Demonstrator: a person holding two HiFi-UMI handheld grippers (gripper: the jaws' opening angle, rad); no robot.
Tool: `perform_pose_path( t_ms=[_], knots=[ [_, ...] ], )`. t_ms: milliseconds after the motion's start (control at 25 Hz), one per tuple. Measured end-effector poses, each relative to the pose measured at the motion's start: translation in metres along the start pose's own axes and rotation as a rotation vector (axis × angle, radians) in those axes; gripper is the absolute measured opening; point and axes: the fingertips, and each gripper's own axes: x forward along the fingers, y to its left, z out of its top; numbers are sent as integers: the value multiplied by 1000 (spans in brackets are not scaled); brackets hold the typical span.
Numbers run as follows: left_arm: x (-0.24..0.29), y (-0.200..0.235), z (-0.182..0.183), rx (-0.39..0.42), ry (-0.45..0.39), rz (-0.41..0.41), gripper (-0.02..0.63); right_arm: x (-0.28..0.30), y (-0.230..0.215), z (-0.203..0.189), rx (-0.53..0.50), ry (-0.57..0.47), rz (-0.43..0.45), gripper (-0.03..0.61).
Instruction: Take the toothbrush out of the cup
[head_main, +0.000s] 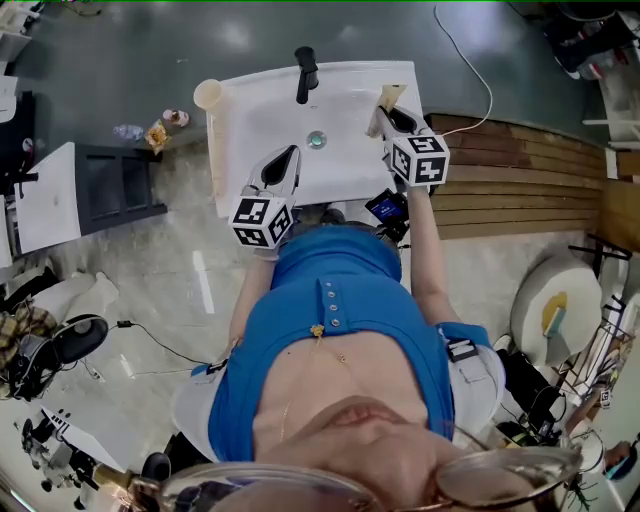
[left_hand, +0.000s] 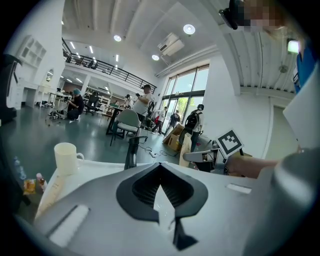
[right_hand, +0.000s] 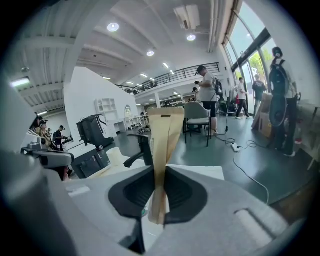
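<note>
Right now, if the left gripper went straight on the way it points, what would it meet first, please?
Probably the white sink basin, as the left gripper tilts down; otherwise the black faucet beyond. Depth is unclear.

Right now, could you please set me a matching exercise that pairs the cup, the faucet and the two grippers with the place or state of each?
Things:
1. cup
2. faucet
3. left gripper
4. right gripper

Places and states:
A. shut on a tan packet
B. black, at the middle of the sink's far edge
C. shut, with nothing held
D. cream, at the sink's far left corner

Pairs: 1-D, 2-B, 3-C, 4-A.
</note>
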Motion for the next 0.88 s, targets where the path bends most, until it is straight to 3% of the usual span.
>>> perform_pose_path(
  t_ms=[480, 880],
  knots=[
    [-2, -9, -4, 2, -1, -3, 0, -13, -39, -29, 4, 89, -49, 48],
    [-5, -8, -6, -1, -7, 9, 0, -23, -71, -67, -25, 227, -103, 48]
  ],
)
